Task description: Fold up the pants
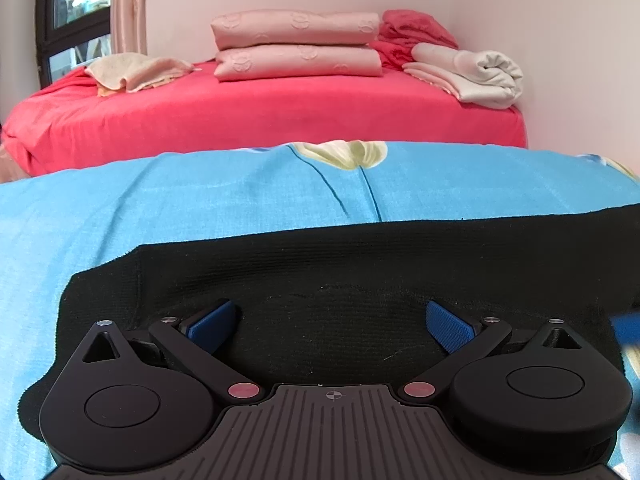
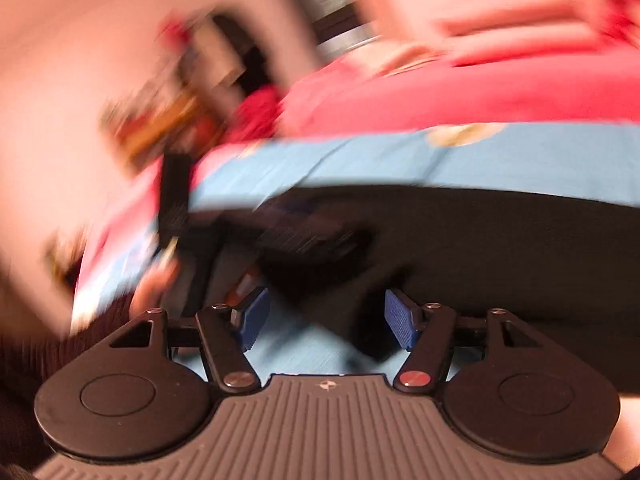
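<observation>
The black pants lie flat on a blue flowered sheet. My left gripper is open just above the pants, near their left end, and holds nothing. The right wrist view is motion-blurred. There my right gripper is open and empty over the near edge of the pants, with blue sheet showing between the fingers. A blurred blue patch at the right edge of the left wrist view looks like part of the right gripper.
A red bed stands behind the blue sheet, with two stacked pink pillows, a rolled white blanket, a red cloth pile and a beige towel. A window and curtain are at the far left.
</observation>
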`<state>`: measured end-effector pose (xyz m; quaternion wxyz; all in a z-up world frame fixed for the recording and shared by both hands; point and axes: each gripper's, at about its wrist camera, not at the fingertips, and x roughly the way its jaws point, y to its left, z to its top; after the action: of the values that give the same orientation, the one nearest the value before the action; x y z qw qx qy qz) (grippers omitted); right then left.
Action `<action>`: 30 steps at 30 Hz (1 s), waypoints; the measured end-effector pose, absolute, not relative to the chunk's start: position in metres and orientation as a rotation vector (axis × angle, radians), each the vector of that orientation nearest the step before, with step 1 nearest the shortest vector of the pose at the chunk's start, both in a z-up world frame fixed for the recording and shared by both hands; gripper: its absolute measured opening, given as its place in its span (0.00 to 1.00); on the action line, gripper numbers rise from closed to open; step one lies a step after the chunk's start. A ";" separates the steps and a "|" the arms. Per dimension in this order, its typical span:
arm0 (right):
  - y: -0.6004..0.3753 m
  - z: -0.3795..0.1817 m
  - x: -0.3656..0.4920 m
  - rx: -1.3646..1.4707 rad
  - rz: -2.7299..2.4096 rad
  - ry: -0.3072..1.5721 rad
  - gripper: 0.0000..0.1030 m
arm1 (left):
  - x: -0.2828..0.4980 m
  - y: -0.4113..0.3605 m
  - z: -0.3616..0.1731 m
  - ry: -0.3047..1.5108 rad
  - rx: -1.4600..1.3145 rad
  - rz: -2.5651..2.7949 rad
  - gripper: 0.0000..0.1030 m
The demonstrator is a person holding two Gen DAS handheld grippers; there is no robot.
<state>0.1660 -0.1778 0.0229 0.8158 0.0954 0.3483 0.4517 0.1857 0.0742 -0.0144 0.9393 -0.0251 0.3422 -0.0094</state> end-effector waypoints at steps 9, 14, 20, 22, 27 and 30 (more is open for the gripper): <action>-0.169 0.016 0.171 0.225 1.055 0.785 0.75 | 0.185 0.075 -0.015 0.698 -0.050 -0.019 1.00; -0.166 0.005 0.189 0.403 1.090 0.872 0.76 | 0.185 0.075 -0.014 0.697 -0.052 -0.021 1.00; -0.166 0.009 0.172 0.254 1.100 0.858 0.67 | 0.185 0.075 -0.015 0.697 -0.053 -0.021 1.00; -0.178 0.003 0.182 0.376 0.993 0.841 0.62 | 0.185 0.075 -0.015 0.697 -0.054 -0.021 1.00; -0.155 -0.007 0.182 0.460 1.143 0.902 0.74 | 0.185 0.076 -0.014 0.695 -0.058 -0.024 1.00; -0.138 0.003 0.164 0.226 1.175 0.805 0.74 | 0.185 0.076 -0.015 0.696 -0.057 -0.022 1.00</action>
<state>0.1636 -0.1377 0.0032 0.7512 0.1033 0.3686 0.5378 0.1855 0.0762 -0.0146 0.9396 -0.0280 0.3409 -0.0108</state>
